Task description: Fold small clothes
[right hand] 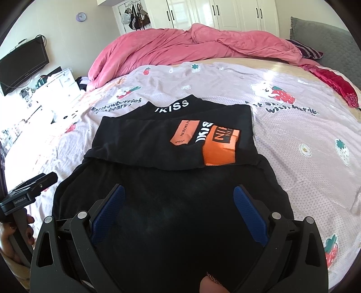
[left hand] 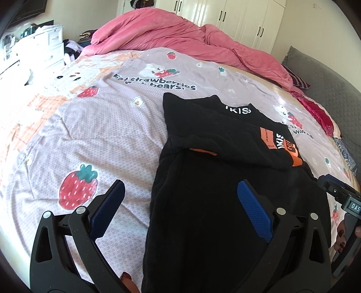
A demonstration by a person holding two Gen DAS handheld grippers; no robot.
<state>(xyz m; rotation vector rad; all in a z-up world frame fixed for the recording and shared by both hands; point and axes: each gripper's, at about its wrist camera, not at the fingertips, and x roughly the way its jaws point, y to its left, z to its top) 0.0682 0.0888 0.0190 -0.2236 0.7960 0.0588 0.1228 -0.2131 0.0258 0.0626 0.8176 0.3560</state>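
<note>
Black gripper (left hand: 180, 211) frames, blue ribbed jaws, silver screws

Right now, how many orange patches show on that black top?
2: a small orange label patch left of the white lettering, a larger ribbed orange patch right of it. Folds may hide more.

Sunlit bedroom: white wardrobe doors (right hand: 216, 13) far ahead beyond a bed (right hand: 293, 139), wall-mounted television (right hand: 22, 65) to the left.
</note>
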